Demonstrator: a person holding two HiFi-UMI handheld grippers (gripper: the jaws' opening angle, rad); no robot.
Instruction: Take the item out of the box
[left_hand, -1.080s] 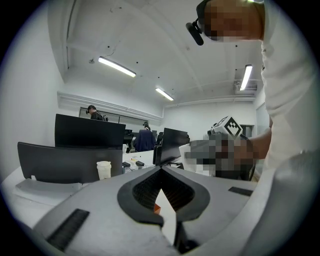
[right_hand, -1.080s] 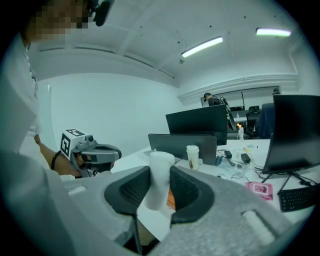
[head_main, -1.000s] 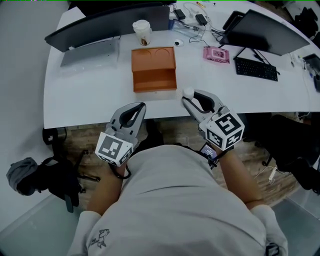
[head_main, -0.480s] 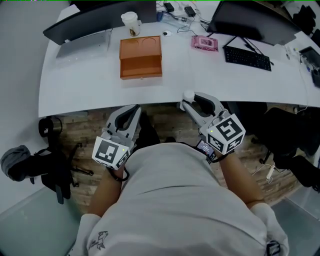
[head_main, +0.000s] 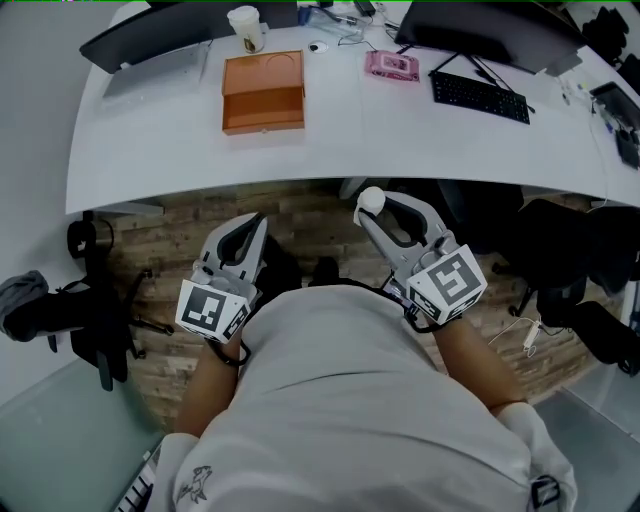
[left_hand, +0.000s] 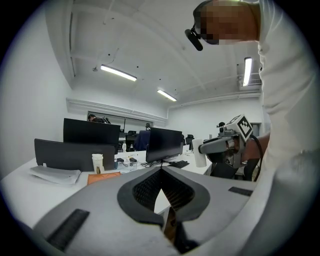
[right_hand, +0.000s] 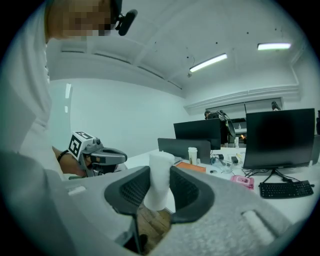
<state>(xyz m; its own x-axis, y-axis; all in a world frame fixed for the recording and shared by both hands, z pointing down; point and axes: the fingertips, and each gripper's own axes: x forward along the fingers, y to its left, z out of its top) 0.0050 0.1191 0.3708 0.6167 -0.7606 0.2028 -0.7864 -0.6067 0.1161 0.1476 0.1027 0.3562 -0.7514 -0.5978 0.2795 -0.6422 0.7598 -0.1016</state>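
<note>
An orange box (head_main: 262, 92) stands with its lid up at the back of the white desk (head_main: 360, 140); it also shows far off as the box (right_hand: 191, 166). My right gripper (head_main: 378, 212) hangs over the floor in front of the desk edge, shut on a white cylindrical item (head_main: 369, 196). That item (right_hand: 159, 180) stands upright between the pads. My left gripper (head_main: 247, 232) is level with it to the left, also off the desk, jaws shut with nothing between them (left_hand: 161, 172).
Behind the box stand a paper cup (head_main: 245, 27) and dark monitors (head_main: 480, 22). A pink object (head_main: 392, 66) and a black keyboard (head_main: 480, 97) lie to the right. Wood floor shows below the desk edge, with dark gear (head_main: 70, 315) to the left.
Both grippers have drawn back from the desk toward my body and now hang over the floor. The box sits farther away. The white item stays in the right gripper.
</note>
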